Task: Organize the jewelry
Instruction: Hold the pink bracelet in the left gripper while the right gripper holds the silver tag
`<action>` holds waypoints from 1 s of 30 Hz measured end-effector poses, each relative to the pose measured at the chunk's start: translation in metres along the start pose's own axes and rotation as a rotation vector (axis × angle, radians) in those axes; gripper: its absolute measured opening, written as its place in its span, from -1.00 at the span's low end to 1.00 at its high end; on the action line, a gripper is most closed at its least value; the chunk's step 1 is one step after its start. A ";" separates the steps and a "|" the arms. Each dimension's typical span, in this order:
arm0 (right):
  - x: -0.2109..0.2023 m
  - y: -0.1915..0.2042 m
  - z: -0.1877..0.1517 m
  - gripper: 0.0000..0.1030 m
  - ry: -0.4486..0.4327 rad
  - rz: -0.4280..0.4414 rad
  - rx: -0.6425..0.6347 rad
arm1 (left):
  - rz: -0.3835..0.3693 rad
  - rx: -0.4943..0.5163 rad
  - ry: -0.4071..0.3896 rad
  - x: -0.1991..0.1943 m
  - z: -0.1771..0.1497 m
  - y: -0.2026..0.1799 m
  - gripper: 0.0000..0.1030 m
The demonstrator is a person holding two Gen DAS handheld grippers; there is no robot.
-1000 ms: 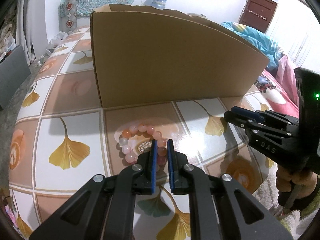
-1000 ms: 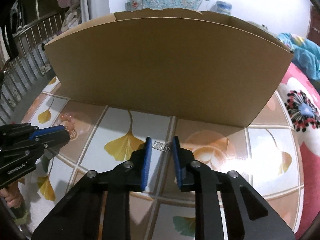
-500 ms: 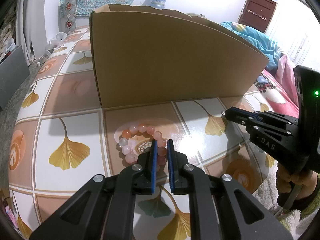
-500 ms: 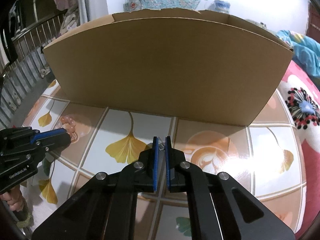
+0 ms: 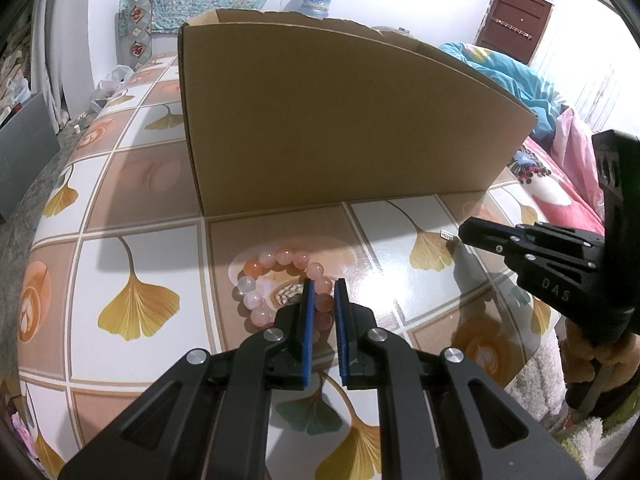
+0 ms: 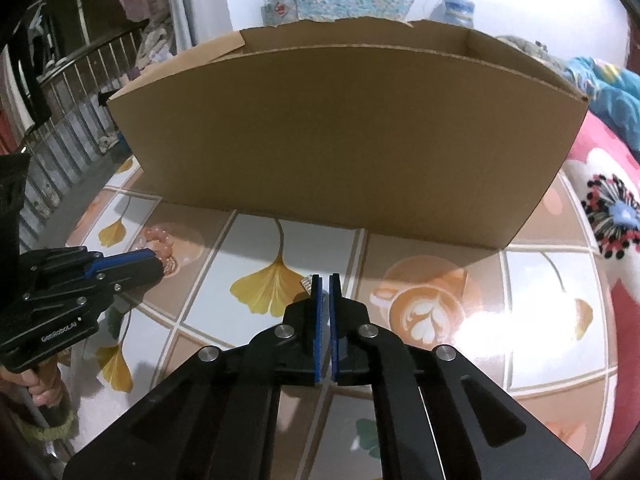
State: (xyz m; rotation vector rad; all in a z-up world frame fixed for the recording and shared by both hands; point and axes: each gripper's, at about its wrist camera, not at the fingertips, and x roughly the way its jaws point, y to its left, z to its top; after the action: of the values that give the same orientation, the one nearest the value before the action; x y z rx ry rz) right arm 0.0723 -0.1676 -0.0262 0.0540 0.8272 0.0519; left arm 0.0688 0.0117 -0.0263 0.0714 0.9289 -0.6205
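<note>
The bracelet (image 5: 276,258) (image 6: 160,240), a ring of pink, orange and pale beads, lies flat on the table (image 5: 140,208) in front of the box (image 5: 340,120) (image 6: 340,140), below the left end of its front wall and nearer the table's left edge than anything else in play. The left gripper (image 5: 322,286) (image 6: 156,266) comes down on its near right side with a short run of beads between the blue pads, which stand close together and clamp them; the rest of the ring rests on the table. To the right, on a white tile with a yellow leaf and about halfway along the box's front wall, is a small silver piece (image 5: 447,234) (image 6: 307,281). The right gripper (image 6: 325,280) (image 5: 464,232) is at it with its jaws opening: only a thin slit shows between the pads, nothing is visible in that slit, and the piece sticks out beside the tip of the left finger. Whether it lies on the table or hangs just above cannot be told. The box is open-topped brown cardboard, standing on the table across both views. A hand (image 5: 600,352) holds the right gripper's handle near the table's right edge, and another hand (image 6: 40,384) holds the left one. Flowered pink bedding (image 6: 616,208) lies past the right edge.
</note>
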 end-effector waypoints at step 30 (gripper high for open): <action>0.014 0.009 0.008 -1.00 0.093 0.117 -0.235 | 0.004 0.019 0.007 0.000 0.000 0.000 -0.81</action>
State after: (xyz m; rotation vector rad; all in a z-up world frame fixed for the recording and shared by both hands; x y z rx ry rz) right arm 0.0878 -0.1581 -0.0307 -0.1222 0.9057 0.2631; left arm 0.0687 0.0119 -0.0266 0.0922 0.9300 -0.6261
